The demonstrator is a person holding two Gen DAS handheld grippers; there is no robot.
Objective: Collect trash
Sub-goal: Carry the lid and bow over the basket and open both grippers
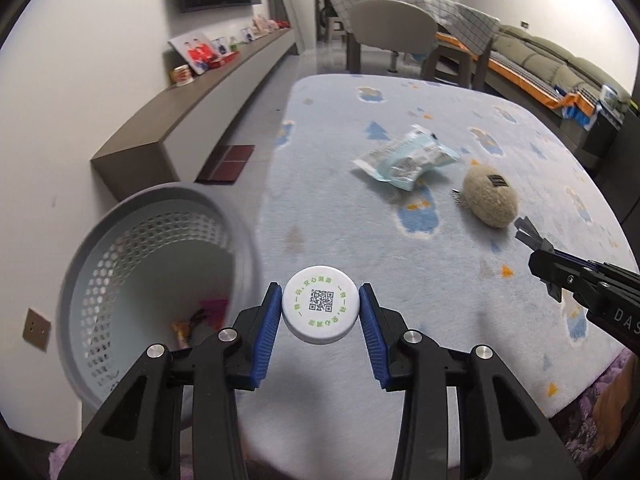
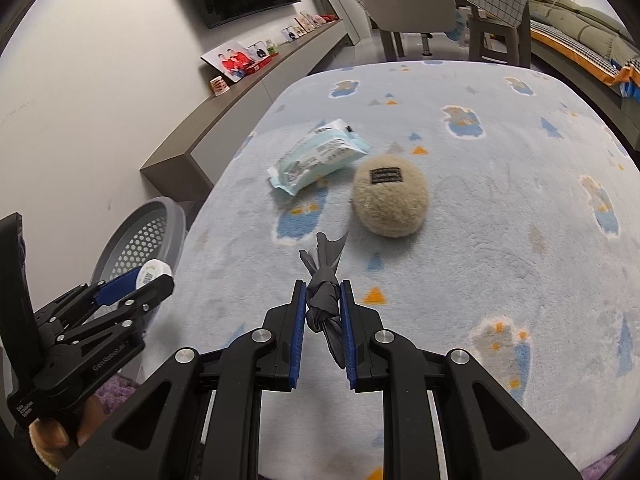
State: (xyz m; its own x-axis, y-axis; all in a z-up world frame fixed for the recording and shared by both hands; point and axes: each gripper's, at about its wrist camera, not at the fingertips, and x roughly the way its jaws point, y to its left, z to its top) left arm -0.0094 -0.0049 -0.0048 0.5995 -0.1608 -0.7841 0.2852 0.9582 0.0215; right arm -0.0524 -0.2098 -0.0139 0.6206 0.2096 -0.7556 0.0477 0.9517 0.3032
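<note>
Sitting on the floor at the left edge of the rug, the grey perforated basket [image 1: 132, 272] is holding a few scraps at its bottom, one red and one orange-and-white, too blurred to name. The left gripper [image 1: 320, 312] is clamping a white round cap [image 1: 319, 309] printed with a QR code between its blue pads, just beside the basket's rim and over the rug's edge. The right gripper [image 2: 323, 304] is pinching a twisted grey wrapper [image 2: 325, 280] above the pale blue rug [image 2: 500, 208].

The rug, patterned with small bears and triangles, is lying on a light floor next to a long brown shelf [image 1: 168, 120] carrying photos and a cup; a chair [image 1: 392, 32] and a sofa [image 1: 560, 60] are standing behind.

Two things are resting on the rug: one light blue packet [image 2: 320, 154] and one beige plush ball [image 2: 390, 200], lying just beside each other.
</note>
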